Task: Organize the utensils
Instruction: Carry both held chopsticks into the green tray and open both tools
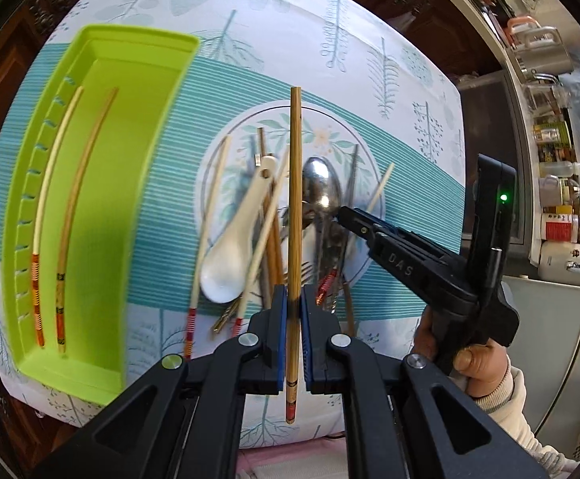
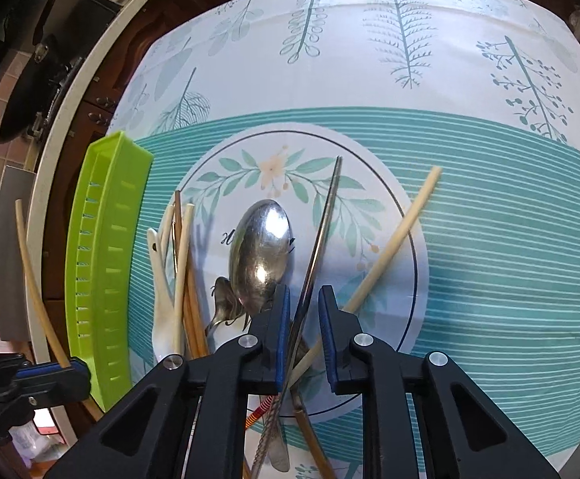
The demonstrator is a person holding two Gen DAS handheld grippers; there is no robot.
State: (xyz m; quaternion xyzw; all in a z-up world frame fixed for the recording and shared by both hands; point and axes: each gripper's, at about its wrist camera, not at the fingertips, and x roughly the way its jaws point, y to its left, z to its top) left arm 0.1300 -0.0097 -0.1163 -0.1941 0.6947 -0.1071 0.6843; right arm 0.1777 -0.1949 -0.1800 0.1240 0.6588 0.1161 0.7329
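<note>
Nearest the lens in the left wrist view, the left gripper (image 1: 294, 311) has its jaws clamped on a brown bamboo chopstick (image 1: 294, 199), held near its decorated end so the shaft points out ahead, clear of the heap below. To the left lies the green tray (image 1: 102, 375) with two chopsticks already side by side in it, which suggests it is the sorting bin and this one is bound there. In the middle, the remaining utensils are heaped on the surface (image 2: 489, 239): a white ceramic spoon (image 1: 230, 251), a steel spoon (image 2: 260, 251), more chopsticks. To the right, the right gripper (image 2: 304, 333) straddles a thin metal chopstick (image 2: 322, 231); its jaws are narrow, with a gap still showing on one side, so apparently not yet gripping.
</note>
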